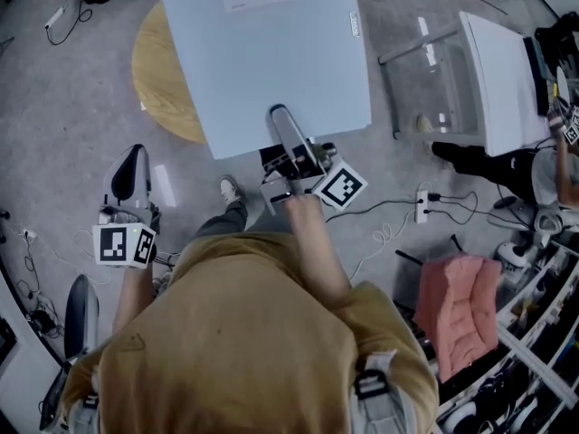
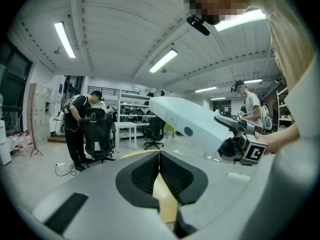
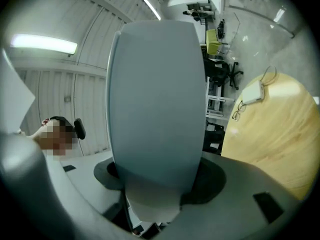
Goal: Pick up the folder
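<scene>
One folder, two hand-held grippers

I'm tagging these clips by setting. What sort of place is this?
Probably a lab or workshop-style open office: office chairs at white desks, long strip lights overhead, and a power strip lying out underfoot.

1. Head view: the light is soft, even and rather dim, coming from overhead. The folder is the palest surface, flat and free of glare. The floor left of the folder carries only faint shadows.
2. Left gripper view: the ceiling light strips above the folder are blown out white.
3. Right gripper view: a strip left of the folder is burnt out. The folder's near lower edge is out of focus. A pale sheen lies on the table right of the folder.
4. Both gripper views bow straight lines towards the rim and end in black corners.
</scene>
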Tool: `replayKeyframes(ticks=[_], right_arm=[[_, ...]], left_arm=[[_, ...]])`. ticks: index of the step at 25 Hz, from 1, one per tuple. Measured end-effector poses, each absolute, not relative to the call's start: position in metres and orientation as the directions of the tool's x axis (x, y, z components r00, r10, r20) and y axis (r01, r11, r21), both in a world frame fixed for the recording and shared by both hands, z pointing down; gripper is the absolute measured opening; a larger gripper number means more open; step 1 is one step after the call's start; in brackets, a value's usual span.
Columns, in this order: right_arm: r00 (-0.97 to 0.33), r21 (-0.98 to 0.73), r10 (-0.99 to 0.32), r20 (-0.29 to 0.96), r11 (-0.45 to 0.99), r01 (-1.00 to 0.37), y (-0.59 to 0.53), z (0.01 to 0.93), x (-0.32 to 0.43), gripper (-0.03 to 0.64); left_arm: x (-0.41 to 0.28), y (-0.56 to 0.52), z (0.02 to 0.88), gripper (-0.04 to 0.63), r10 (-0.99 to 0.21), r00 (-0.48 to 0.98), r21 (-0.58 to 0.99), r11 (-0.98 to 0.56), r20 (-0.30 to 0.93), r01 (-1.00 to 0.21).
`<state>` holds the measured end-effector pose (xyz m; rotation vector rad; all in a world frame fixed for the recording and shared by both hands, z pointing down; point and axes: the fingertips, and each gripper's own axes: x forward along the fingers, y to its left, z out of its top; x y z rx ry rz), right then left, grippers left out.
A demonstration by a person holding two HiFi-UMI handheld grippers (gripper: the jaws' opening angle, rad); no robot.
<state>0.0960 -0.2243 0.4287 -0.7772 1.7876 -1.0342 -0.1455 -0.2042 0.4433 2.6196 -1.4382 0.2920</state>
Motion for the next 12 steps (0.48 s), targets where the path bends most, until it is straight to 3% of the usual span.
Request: replayKeyframes(ticks=[12], right_arm=[[-0.417, -0.755, -0.773, -0.478, 0.605, -0.255, -0.21, 0.313, 0.134, 0.268]], left_arm=[[-0.128, -0.208, 0.371, 0.005, -0.861, 0.503, -0.015, -0.505, 0.081, -0.863]])
